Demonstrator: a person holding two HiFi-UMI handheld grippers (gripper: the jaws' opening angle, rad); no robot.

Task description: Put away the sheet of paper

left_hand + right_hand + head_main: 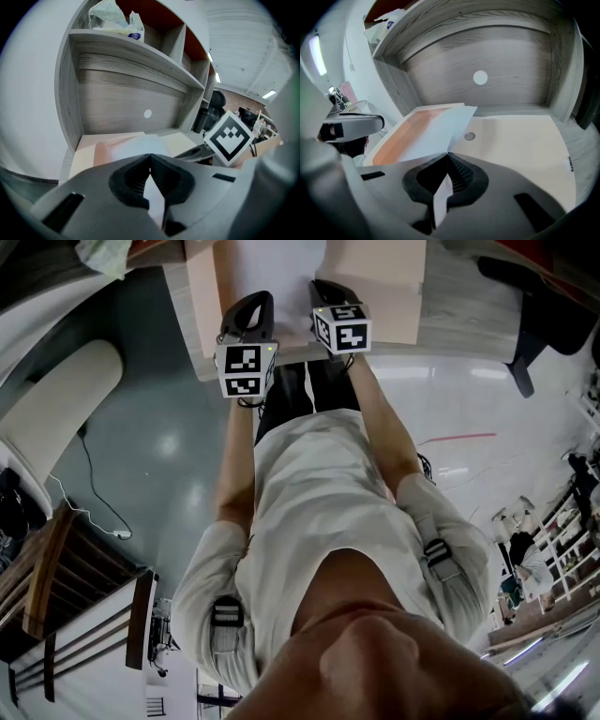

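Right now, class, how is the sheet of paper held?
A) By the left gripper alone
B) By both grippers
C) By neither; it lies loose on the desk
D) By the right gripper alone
B: the sheet of paper is pinched in the closed jaws of both the left gripper and the right gripper, as each gripper view shows.

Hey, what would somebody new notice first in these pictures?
A white sheet of paper, pinched at its near edge by the left claw and the right claw, both shut on it, is held over a peach pad on the desk. In the head view, the two black-and-white marker cubes stand out.
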